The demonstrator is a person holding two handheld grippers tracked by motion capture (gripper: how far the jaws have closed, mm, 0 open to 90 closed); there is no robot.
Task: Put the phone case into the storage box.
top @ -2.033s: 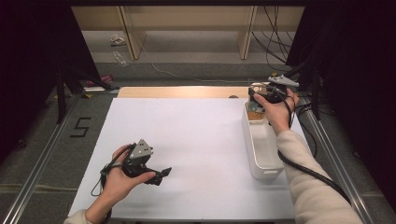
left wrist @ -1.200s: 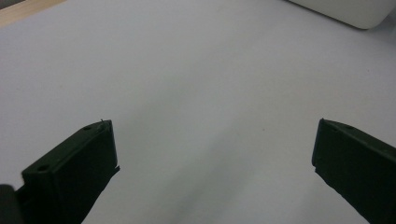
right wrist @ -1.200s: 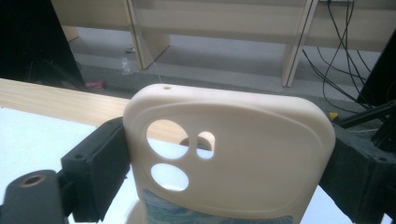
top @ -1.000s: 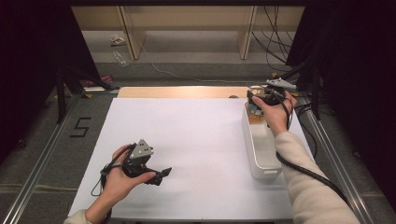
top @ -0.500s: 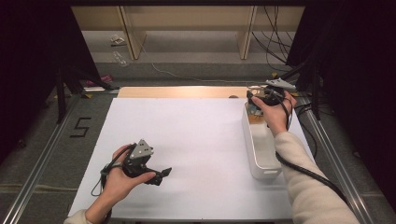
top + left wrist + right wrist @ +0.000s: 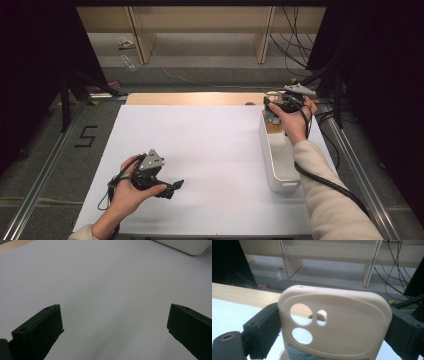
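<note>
Looks like a lab recording bench, not a home. White sheet [image 6: 215,165] over a wooden table [image 6: 195,98], framed by aluminium rails [image 6: 357,165] at 3 and 9 o'clock. Black curtains [image 6: 35,75] at both flanks. Taped numeral 5 [image 6: 86,136] on grey floor at 9 o'clock. Loose cables [image 6: 295,35] at 1 o'clock; bare plywood shelving [image 6: 200,20] at 12 o'clock.

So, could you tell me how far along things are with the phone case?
Done: the right gripper has the cream phone case clamped across its width, fingers on both sides, above the far end of the white bin. In hand: holding it there; where it goes next is unclear. The left gripper rests open over the white mat, holding nothing.
</note>
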